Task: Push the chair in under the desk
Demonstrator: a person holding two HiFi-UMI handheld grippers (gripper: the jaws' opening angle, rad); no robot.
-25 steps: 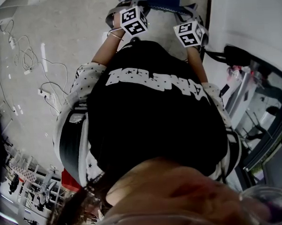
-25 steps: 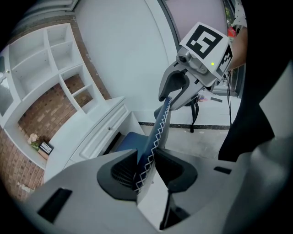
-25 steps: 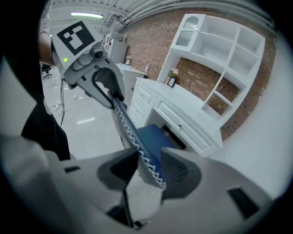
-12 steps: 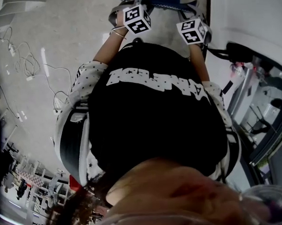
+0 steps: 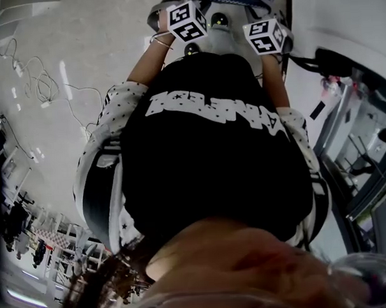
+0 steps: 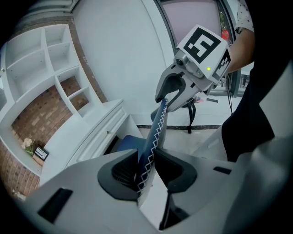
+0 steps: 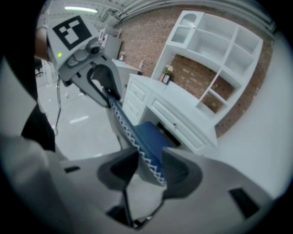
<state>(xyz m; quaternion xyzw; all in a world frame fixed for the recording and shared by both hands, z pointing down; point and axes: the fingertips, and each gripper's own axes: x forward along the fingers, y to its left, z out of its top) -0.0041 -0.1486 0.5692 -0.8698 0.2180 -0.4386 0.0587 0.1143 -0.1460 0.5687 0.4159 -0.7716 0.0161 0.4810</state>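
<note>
The chair has a blue back [image 6: 155,128] edged with white zigzag stitching and a blue seat [image 6: 124,142]. My left gripper [image 6: 145,167] is shut on one end of the back's top edge. My right gripper [image 7: 150,171] is shut on the other end of that chair back [image 7: 130,132]. Each gripper view shows the other gripper clamped further along the edge. The seat [image 7: 153,132] sits partly under the white desk [image 7: 183,114], whose drawers face the chair. In the head view a black-shirted torso hides most of the chair.
White shelves [image 7: 215,50] on a brick wall rise above the desk, and a small plant and frame [image 7: 167,73] stand on it. Cables [image 5: 43,86] lie on the floor to the left. A metal rack [image 5: 358,143] stands at the right.
Both marker cubes sit slightly nearer the top of the head view, and the floor and rack have shifted a little with the camera. Both grips look unchanged.
</note>
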